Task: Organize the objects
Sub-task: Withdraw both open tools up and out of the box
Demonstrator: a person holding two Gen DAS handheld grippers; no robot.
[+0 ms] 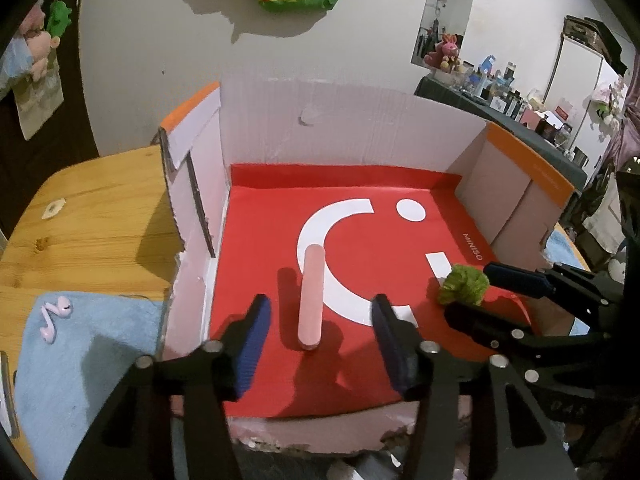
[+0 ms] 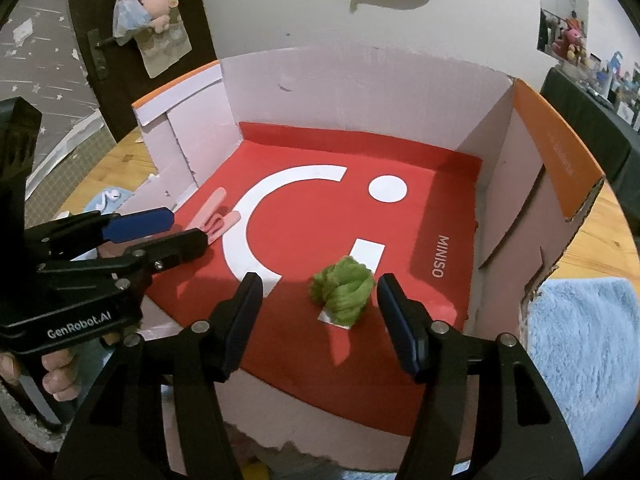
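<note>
Both grippers hang over an open cardboard box (image 1: 400, 120), each with its jaws apart and nothing pressed between the pads. Seen from the left wrist camera, the left gripper (image 1: 320, 340) straddles a pink clip (image 1: 311, 296) that lies flat on the red liner (image 1: 384, 240), its long axis running from 6 toward 12 o'clock; a gap shows between the clip and each pad. At 3 o'clock from it, the right gripper (image 1: 492, 292) frames a green fuzzy scrunchie (image 1: 464, 285), which also rests on the liner.

From the right wrist camera, the right gripper (image 2: 320, 312) brackets the green fuzzy scrunchie (image 2: 342, 290), which sits on a white patch of the printed logo, clear of both pads. The left gripper (image 2: 172, 228) reaches in from 9 o'clock with the pink clip (image 2: 218, 220) just beyond its tips. A person's hand (image 2: 56, 376) wraps that gripper's handle at 8 o'clock.

Outside the box, pink earphones (image 1: 54, 316) lie on a light blue towel (image 1: 80, 360) spread over the wooden surface (image 1: 92, 208), at 9 o'clock from the left gripper.
</note>
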